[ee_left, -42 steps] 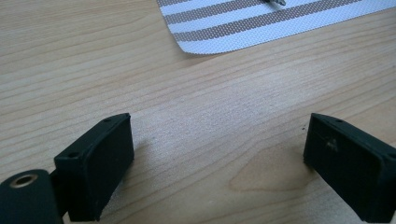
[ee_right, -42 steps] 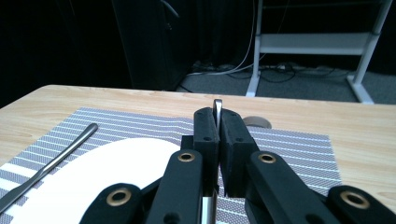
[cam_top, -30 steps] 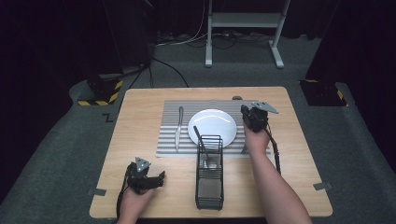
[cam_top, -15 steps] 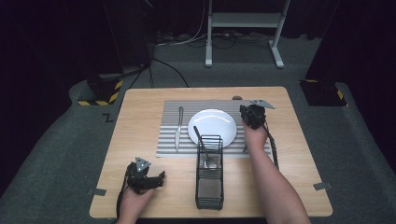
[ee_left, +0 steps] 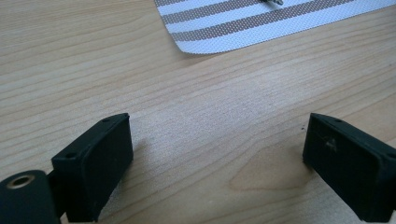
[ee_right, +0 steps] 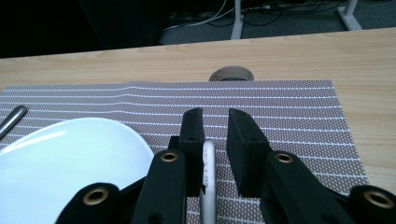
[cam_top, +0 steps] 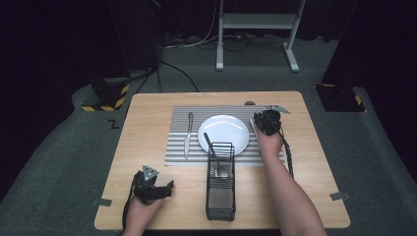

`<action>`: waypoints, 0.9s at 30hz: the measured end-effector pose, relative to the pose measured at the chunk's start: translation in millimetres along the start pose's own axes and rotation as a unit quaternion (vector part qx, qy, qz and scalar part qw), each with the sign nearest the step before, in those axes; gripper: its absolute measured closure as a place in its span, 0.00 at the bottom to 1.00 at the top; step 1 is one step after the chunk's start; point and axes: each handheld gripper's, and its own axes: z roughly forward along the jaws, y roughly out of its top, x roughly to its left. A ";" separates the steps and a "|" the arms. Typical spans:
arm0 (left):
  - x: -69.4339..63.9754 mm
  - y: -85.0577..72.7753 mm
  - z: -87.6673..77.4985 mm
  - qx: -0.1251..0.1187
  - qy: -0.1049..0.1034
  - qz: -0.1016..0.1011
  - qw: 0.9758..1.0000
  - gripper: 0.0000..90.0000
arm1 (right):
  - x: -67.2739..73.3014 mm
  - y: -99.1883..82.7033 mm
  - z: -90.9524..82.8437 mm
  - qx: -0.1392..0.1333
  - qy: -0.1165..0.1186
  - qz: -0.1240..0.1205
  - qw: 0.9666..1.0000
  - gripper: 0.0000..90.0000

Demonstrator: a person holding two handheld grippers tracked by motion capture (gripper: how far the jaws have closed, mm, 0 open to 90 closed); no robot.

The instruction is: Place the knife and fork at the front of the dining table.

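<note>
Setting cutlery: right gripper (ee_right: 215, 154) low over the striped placemat (ee_right: 289, 121), jaws just opening, slightly parted, a metal handle (ee_right: 208, 186) between them, lying right of the plate (ee_right: 70, 158). Release fully, lift straight up. Left gripper (ee_left: 219, 163) wide open, empty, resting near.

black claws (ee_right: 215, 154), brass-ringed screw holes, braided cables

The table (ee_left: 140, 70) is smooth, light wood. The plate (ee_right: 70, 158) is shiny and white. The mat (ee_right: 289, 121) looks like rough woven cloth.
</note>
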 end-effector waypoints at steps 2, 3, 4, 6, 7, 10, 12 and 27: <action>0.1 0.0 0.0 0.000 0.000 0.000 1.000 0.09 | 0.6 -1.0 -2.0 0.002 -0.001 -0.007 1.000 0.87; 0.0 0.0 0.0 0.000 0.000 0.000 1.000 0.09 | 1.3 -2.3 -3.6 0.004 -0.001 -0.013 1.000 0.87; 0.1 0.0 0.0 0.000 0.000 0.000 1.000 0.09 | 2.0 -3.2 -4.8 0.007 -0.001 -0.015 1.000 0.88; 0.1 0.0 0.0 0.000 0.000 0.000 1.000 0.09 | 2.9 -5.9 -9.3 0.007 -0.001 -0.023 1.000 0.91; 0.1 0.0 0.0 0.000 0.000 0.000 1.000 0.09 | 2.8 -7.6 -12.0 0.007 0.001 -0.028 1.000 0.92; 0.1 0.0 0.0 0.000 0.000 0.000 1.000 0.09 | 3.5 -13.8 -21.2 0.012 0.000 -0.041 0.999 0.94; 0.1 -0.1 0.0 0.000 0.000 0.000 1.000 0.09 | 3.4 -18.2 -29.5 0.013 -0.001 -0.050 0.999 0.96; -0.2 -0.1 -0.1 0.000 0.000 -0.001 1.000 0.09 | -21.8 -77.6 -97.8 0.042 -0.026 -0.089 0.995 0.98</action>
